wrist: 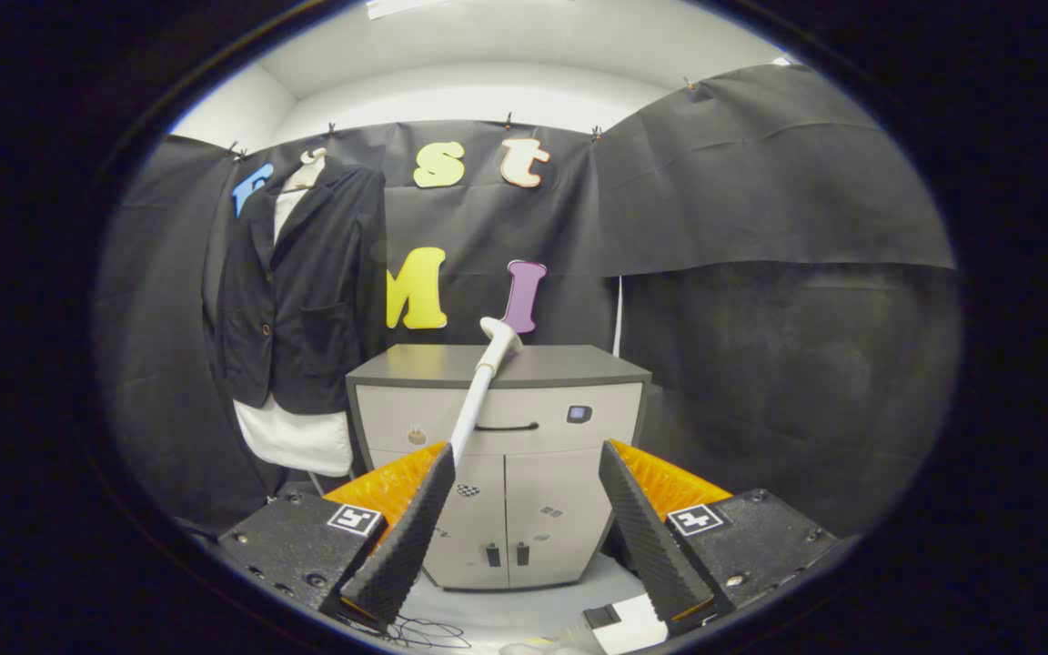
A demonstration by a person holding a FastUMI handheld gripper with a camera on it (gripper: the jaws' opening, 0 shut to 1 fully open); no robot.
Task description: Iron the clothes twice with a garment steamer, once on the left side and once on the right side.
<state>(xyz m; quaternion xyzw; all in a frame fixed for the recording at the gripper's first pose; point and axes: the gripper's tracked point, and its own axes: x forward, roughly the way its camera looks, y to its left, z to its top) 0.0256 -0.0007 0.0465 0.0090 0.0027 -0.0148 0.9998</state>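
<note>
Gaping wide, the hand-held gripper [524, 518] grasps nothing; the white wand-shaped garment steamer [484, 387] apparently leans on the grey cabinet [524, 409], beside the hanging black blazer [301, 291]. Both 2 passes remain.

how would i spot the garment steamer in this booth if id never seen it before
Start at the grey cabinet against the back wall, with the dark jacket hanging just beside it. The garment steamer is the slim white wand leaning up across the cabinet's front, its head resting on the top. It is the only long pale stick there, beyond the open gripper.
</note>
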